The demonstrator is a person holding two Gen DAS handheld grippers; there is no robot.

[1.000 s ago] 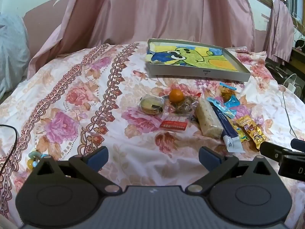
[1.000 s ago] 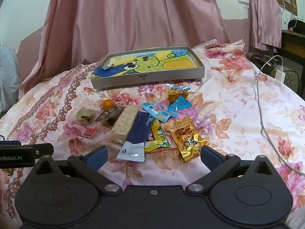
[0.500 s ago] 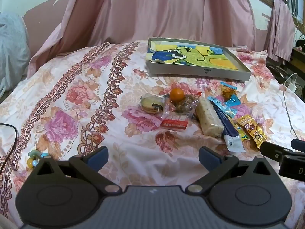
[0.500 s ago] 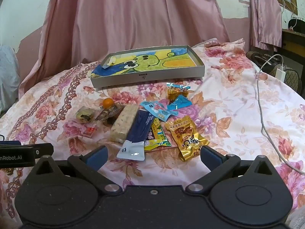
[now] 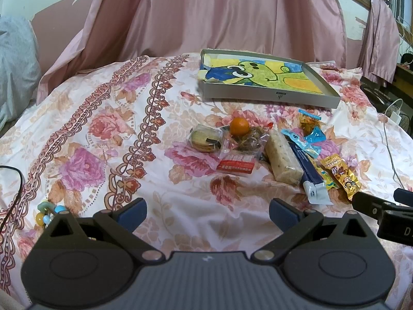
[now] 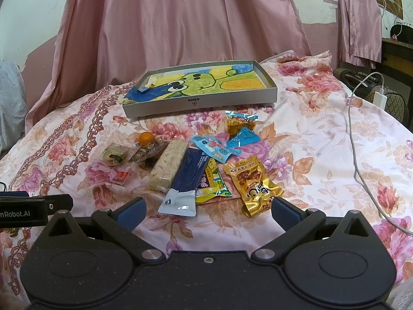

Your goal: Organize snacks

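Hovering low over the floral bedsheet [image 5: 85,134], the left gripper [image 5: 207,210] has its blue-padded jaws spread wide with nothing between them. The right gripper [image 6: 207,209] hangs likewise, apart and empty. Loose snacks lie heaped at twelve o'clock of both: a small orange fruit [image 5: 239,126], a clear-wrapped round biscuit [image 5: 206,140], a pale rice-cracker bar [image 6: 167,166], a long dark-blue pouch [image 6: 187,178] and a gold foil packet [image 6: 254,184]. Beyond them sits the shallow grey cardboard tray with a green cartoon lining [image 6: 198,102], holding no snacks.
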